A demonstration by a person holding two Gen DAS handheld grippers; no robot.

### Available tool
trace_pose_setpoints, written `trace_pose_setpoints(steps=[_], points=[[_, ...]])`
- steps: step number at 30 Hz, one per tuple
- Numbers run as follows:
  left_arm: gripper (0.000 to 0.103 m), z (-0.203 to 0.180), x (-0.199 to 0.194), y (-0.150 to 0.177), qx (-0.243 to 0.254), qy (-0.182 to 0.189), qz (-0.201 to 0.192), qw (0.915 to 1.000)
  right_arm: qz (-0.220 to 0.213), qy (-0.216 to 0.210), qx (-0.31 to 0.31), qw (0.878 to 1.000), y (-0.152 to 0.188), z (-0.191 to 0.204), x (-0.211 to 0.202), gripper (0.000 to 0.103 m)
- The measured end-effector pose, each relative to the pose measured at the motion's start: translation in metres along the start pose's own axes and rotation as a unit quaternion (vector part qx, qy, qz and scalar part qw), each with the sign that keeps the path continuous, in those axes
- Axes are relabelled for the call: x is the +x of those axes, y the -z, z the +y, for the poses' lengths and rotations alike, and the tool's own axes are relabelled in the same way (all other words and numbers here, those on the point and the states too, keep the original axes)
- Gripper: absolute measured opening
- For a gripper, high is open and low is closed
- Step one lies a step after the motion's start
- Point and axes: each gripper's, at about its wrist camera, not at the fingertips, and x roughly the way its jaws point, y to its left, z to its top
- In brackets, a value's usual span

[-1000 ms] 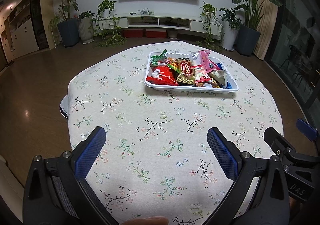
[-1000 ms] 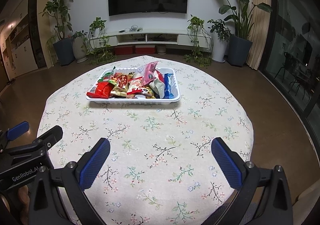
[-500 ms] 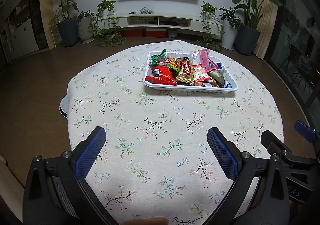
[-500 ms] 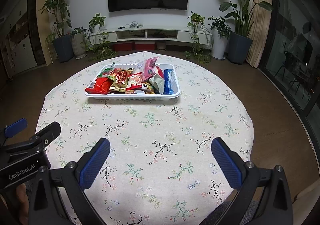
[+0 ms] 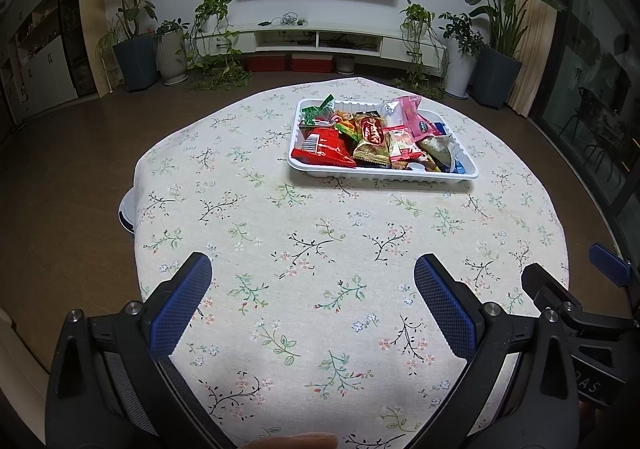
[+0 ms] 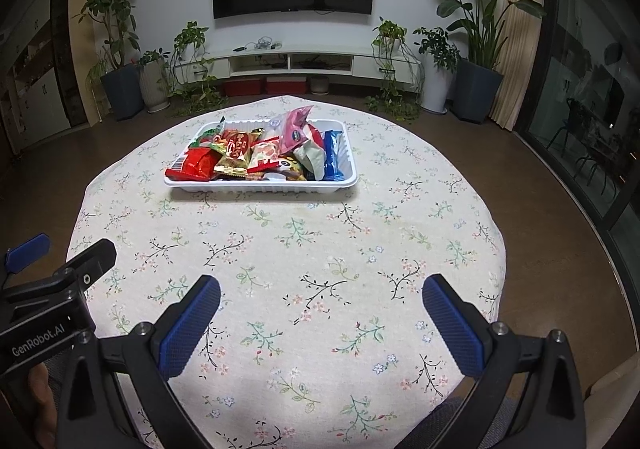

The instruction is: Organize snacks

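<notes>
White lettering reading "GenRobot.AI" marks the black body of the left claw [image 6: 30,249] at the left edge of the right wrist view; its blue-padded fingers stand wide apart over the round floral-cloth worktop [image 5: 320,269], gripping nothing. Further back, a white ribbed plastic tray [image 6: 260,185] holds the piled snack packets [image 6: 256,153], their print too small to read. Right claw [image 6: 320,293] likewise gapes open and empty, "DAS" partly legible on its housing.
</notes>
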Motion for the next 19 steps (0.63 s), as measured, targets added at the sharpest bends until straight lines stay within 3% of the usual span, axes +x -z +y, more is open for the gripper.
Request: trace_pose_setpoints(steps=[19], points=[[0.103, 0.0025, 0.0040, -0.0012, -0.003, 0.007, 0.003, 1.0000, 0.008, 0.003, 0.001, 1.000, 0.0030, -0.0011, 0.0029, 0.103]])
